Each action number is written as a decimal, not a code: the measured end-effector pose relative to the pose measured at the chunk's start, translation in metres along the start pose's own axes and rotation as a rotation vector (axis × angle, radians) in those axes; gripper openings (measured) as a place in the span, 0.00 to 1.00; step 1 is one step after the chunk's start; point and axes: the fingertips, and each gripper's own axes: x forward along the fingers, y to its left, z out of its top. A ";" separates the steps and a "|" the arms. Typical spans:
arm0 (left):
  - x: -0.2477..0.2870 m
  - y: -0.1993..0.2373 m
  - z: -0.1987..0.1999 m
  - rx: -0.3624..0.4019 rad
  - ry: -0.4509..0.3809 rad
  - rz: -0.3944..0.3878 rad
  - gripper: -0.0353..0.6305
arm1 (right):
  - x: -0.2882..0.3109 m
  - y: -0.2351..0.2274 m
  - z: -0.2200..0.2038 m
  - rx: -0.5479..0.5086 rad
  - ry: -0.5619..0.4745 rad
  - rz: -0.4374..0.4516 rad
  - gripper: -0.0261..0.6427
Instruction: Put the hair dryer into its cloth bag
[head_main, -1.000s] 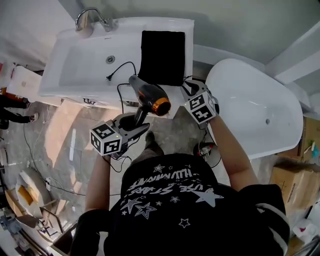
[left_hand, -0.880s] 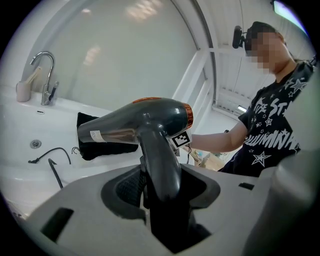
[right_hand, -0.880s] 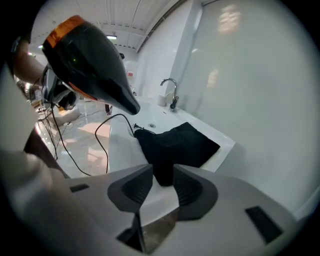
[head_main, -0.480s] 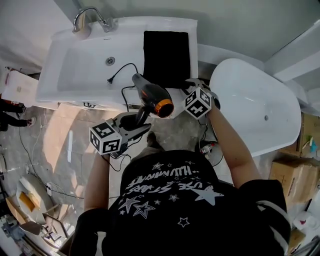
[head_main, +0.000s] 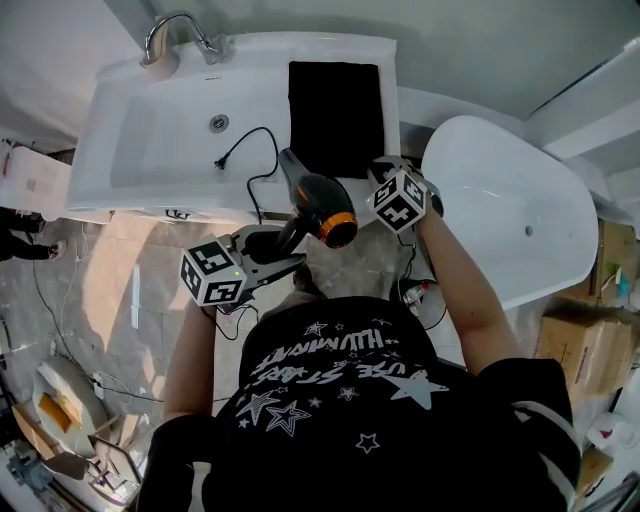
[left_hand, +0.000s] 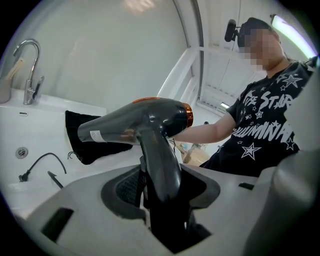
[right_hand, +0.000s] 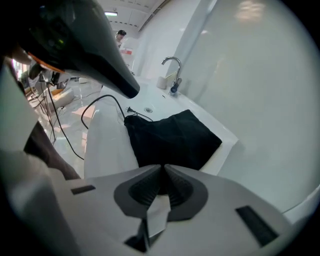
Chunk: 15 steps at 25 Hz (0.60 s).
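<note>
Black hair dryer (head_main: 315, 195) handle clamped in L gripper (head_main: 280, 255); R gripper (right_hand: 161, 170), at dryer's 3 o'clock, jaws just closing, pinches bag (head_main: 335, 110) edge on sink (head_main: 120, 180).

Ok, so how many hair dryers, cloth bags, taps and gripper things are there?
hair dryer: 1
cloth bag: 1
tap: 1
hand-held grippers: 2, the left hand-held gripper and the right hand-held gripper
Total: 5
</note>
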 end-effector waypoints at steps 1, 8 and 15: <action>-0.001 0.000 -0.001 0.003 0.008 -0.011 0.36 | -0.001 0.000 0.002 0.012 -0.004 0.005 0.07; 0.003 -0.003 0.002 0.035 0.054 -0.114 0.36 | -0.005 -0.009 0.018 0.124 -0.051 0.056 0.07; 0.011 -0.020 0.002 0.082 0.110 -0.240 0.36 | -0.007 -0.015 0.030 0.224 -0.111 0.085 0.07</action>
